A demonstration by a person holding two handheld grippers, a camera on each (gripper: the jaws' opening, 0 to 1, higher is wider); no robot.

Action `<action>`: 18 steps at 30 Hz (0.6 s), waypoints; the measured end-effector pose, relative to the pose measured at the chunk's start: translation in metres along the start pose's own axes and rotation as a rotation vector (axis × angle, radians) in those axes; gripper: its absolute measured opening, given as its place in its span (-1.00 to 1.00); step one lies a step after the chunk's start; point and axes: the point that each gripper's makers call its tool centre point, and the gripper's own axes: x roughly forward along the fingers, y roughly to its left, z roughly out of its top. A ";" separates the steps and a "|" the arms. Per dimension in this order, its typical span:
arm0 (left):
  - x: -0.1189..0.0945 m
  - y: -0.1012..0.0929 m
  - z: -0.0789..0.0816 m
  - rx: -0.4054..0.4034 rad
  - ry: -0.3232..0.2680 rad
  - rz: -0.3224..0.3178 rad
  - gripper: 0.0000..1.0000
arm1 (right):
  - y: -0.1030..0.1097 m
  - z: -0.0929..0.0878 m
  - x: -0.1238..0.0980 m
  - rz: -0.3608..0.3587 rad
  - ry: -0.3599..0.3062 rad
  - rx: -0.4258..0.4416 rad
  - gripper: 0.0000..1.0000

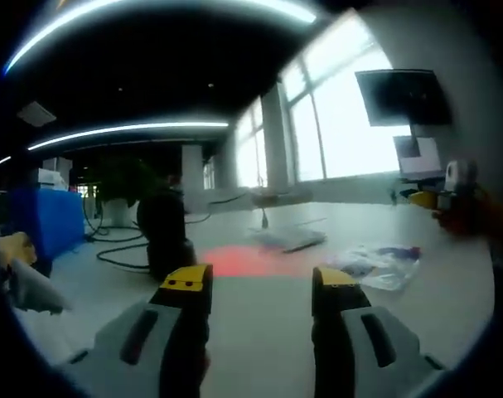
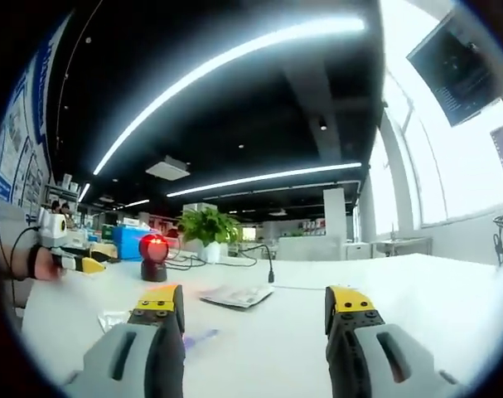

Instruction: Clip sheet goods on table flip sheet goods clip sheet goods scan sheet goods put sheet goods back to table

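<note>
White table (image 2: 417, 298) with sheets (image 2: 236, 295), scanner (image 2: 154, 258)

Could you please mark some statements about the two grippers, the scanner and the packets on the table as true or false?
1. The left gripper is open and holds nothing. True.
2. The right gripper is shut on a sheet packet. False: it is open with nothing between its jaws.
3. A red glow lies on the white table near the scanner in the left gripper view. True.
4. The scanner shows a blue light in the right gripper view. False: its light is red.
5. A flat sheet packet lies on the table beyond the right gripper. True.
6. The clear packet hangs in the air above the table. False: it lies on the table.
</note>
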 end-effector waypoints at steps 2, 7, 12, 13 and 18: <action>0.001 0.002 -0.002 -0.003 0.006 0.008 -0.19 | 0.001 -0.001 0.000 0.005 0.003 -0.009 0.26; 0.001 0.005 -0.001 -0.018 0.003 0.013 -0.20 | 0.000 -0.002 0.000 0.011 0.008 -0.015 0.25; 0.001 0.004 0.001 -0.018 -0.007 0.009 -0.20 | -0.001 -0.004 0.000 0.009 0.014 -0.028 0.25; 0.000 0.003 0.002 -0.020 -0.009 0.008 -0.20 | -0.001 -0.004 0.000 0.009 0.014 -0.030 0.25; -0.001 -0.003 0.006 -0.029 -0.026 -0.011 -0.19 | -0.002 -0.004 0.000 0.009 0.015 -0.029 0.24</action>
